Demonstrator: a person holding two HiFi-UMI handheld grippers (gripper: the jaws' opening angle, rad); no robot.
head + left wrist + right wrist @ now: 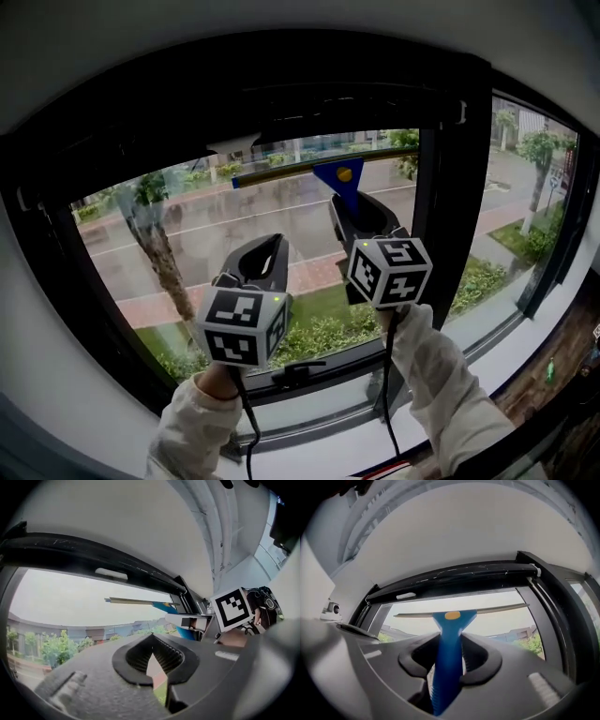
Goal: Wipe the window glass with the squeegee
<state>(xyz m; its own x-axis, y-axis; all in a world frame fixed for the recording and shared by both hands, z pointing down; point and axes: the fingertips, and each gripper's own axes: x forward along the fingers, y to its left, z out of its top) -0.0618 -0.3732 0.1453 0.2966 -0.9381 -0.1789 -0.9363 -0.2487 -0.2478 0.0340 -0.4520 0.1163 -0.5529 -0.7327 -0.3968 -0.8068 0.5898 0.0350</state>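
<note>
My right hand-held gripper (449, 660) is clamped on the handle of the blue plastic squeegee (451, 620), whose blade sits high on the clear window glass (187, 234), while my left hand-held gripper (152, 660) hovers alongside, closed and empty.

The squeegee (451, 620) has a blue handle with a yellow dot and a long thin blade. It lies level across the upper part of the window glass (187, 234), handle pointing down, clamped in the right gripper (449, 656).
</note>
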